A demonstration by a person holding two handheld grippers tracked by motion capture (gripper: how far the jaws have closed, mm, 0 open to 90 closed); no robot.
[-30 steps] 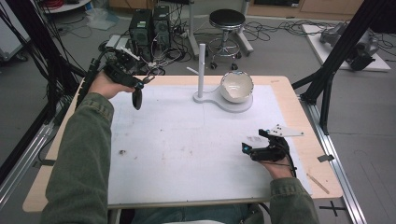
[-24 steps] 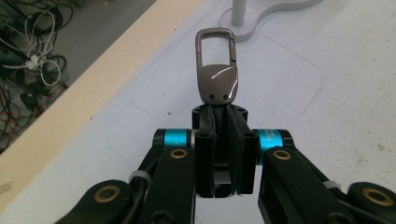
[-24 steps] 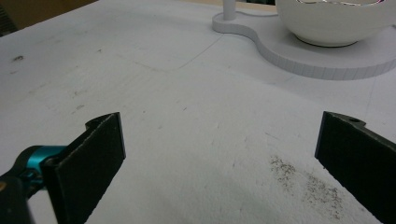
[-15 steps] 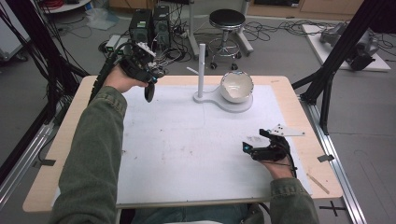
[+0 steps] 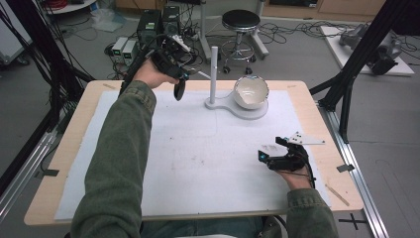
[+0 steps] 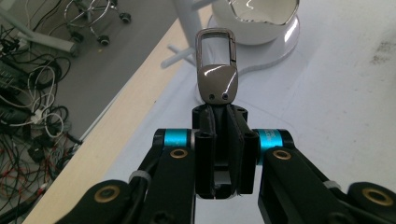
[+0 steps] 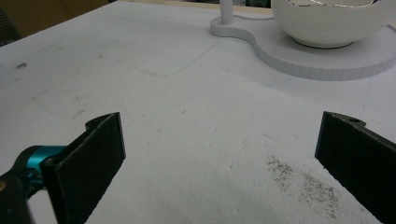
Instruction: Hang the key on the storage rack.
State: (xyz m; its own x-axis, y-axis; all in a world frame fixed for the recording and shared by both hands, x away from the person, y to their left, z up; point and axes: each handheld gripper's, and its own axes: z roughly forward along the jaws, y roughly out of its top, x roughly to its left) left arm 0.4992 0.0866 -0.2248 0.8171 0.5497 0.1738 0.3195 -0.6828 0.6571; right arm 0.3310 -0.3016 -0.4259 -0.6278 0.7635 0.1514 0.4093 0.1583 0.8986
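Note:
My left gripper (image 5: 177, 84) is raised over the table's back left, shut on a dark metal carabiner clip (image 6: 217, 81). The clip sticks out past the jaws, its oval loop (image 6: 215, 44) pointing at a white post (image 6: 187, 23). In the high view the clip (image 5: 179, 94) hangs left of this post (image 5: 214, 74), apart from it. The post stands on a white base (image 5: 225, 105) that also carries a white bowl (image 5: 251, 91). My right gripper (image 5: 271, 148) rests low at the front right, open and with nothing between its pads (image 7: 100, 149).
A white mat (image 5: 198, 153) covers the wooden tabletop (image 5: 74, 144). A thin peg (image 5: 200, 75) juts sideways from the post. Right of my right hand lies a grey three-cornered plate (image 5: 304, 140). Beyond the table's far edge are cables, boxes and a stool (image 5: 240, 22).
My left gripper has carried the clip from the back left corner rightward and farther back, closer to the post. The right gripper has stayed where it was, open.

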